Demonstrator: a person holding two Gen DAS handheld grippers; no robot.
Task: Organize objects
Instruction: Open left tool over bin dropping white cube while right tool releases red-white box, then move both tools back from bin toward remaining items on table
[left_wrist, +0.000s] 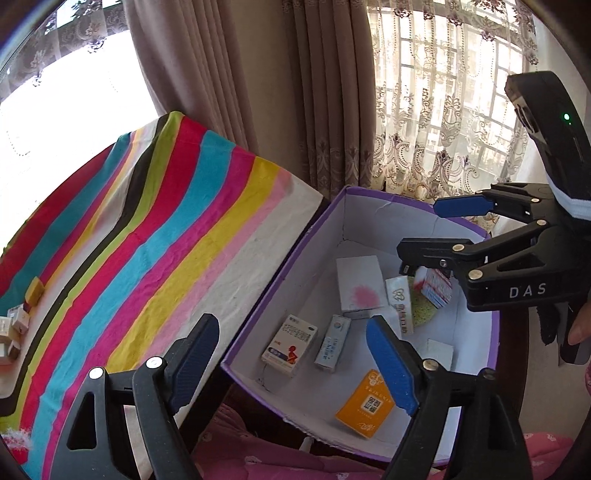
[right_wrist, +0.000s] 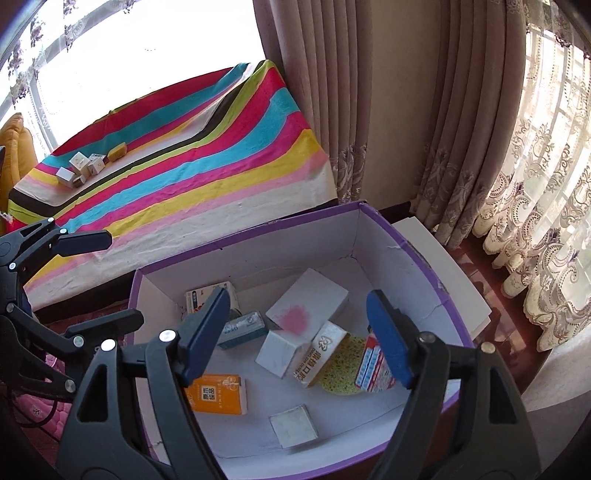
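Right wrist: purple box (right_wrist: 258, 236) w/ several cartons, orange carton (right_wrist: 221, 395).

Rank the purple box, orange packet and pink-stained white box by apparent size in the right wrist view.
1. purple box
2. pink-stained white box
3. orange packet, partly hidden behind a finger, so nearly level with 2; unsure.

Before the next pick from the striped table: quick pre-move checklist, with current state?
1. Right gripper empty and open: ok, nothing between its fingers.
2. Left gripper empty and open: ok.
3. Last item released: ok, the red-and-white box sits inside the purple-rimmed box, leaning on other packs.
4. Room left in the box: ok, bare floor shows near the orange box.
5. Items left to collect: not ok, a cluster of small boxes remains on the striped cloth.
6. Grippers apart from each other: ok in both views.
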